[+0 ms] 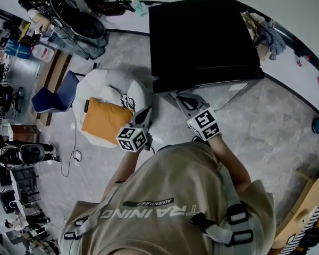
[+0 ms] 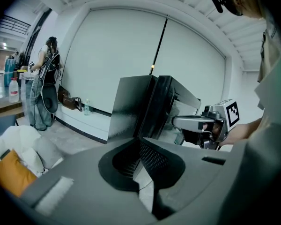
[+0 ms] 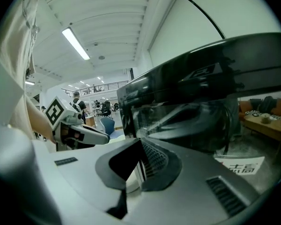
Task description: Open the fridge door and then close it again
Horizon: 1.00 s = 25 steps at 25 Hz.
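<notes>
A low black fridge point(image 1: 202, 39) stands against the wall ahead of me in the head view; its glass front point(image 3: 196, 121) fills the right gripper view, and I cannot tell whether the door is ajar. My right gripper point(image 1: 182, 99) points at the fridge's front lower edge, close to it, with its jaws together and empty. My left gripper point(image 1: 147, 112) hovers to the left of the fridge front, also shut on nothing. The left gripper view shows the fridge's side point(image 2: 131, 109) and the right gripper point(image 2: 178, 122) beside it.
A white beanbag point(image 1: 114, 92) with an orange cushion point(image 1: 103, 120) lies just left of the left gripper. A blue chair point(image 1: 56, 94) stands further left. A person point(image 2: 44, 78) stands by the far wall. Cloths point(image 1: 266, 33) lie on the ledge right of the fridge.
</notes>
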Motion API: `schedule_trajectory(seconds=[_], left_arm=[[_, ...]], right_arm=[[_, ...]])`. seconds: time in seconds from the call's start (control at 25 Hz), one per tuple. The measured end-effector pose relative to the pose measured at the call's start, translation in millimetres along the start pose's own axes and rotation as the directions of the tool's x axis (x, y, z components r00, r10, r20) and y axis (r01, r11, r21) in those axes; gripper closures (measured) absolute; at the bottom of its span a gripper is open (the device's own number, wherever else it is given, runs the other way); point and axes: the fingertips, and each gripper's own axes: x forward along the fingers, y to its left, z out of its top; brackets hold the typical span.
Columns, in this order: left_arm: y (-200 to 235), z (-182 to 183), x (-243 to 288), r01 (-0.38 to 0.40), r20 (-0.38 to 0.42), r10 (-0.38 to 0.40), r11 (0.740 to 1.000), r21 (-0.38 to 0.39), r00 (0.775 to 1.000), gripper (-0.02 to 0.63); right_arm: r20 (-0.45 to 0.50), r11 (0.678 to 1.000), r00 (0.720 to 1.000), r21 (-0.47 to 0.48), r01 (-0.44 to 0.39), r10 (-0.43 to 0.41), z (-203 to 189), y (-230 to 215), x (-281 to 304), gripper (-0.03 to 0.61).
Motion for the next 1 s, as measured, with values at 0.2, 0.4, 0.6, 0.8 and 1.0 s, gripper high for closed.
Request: schedule_trajectory(seconds=[0.2,0.4,0.6,0.8,1.0], left_arm=[[12,-9,-10,-0.006,-0.017,0.006,1.000,0.000,1.000,0.614],[23,-13,-25,0.010,-0.034,-0.011,1.000,-0.014,0.999,0.614],[29,-1,-55,0.099,-0.014,-0.099,0.995,0.033,0.995,0.614],[48,-17,-99,0.211,-0.036,-0.209,0.975,0.067,0.977,0.614],[53,-46,-153,0.301,-0.083,-0.290,0.935,0.189,0.954,0.614]], right_arm=[[-0.032,0.998,0.998,-0.040,0.055,-0.056,0,-6,7,0.583],[-0.033,0.989,0.989,0.002,0.145,-0.145,-3,-13,11,0.583],[0.022,0.974,0.977,0.074,0.212,-0.214,9,3,-3,0.583],[0.094,0.940,0.947,0.181,0.288,-0.308,17,62,-18,0.583],[0.070,0.898,0.907,0.195,0.395,-0.415,-6,147,-40,0.583]])
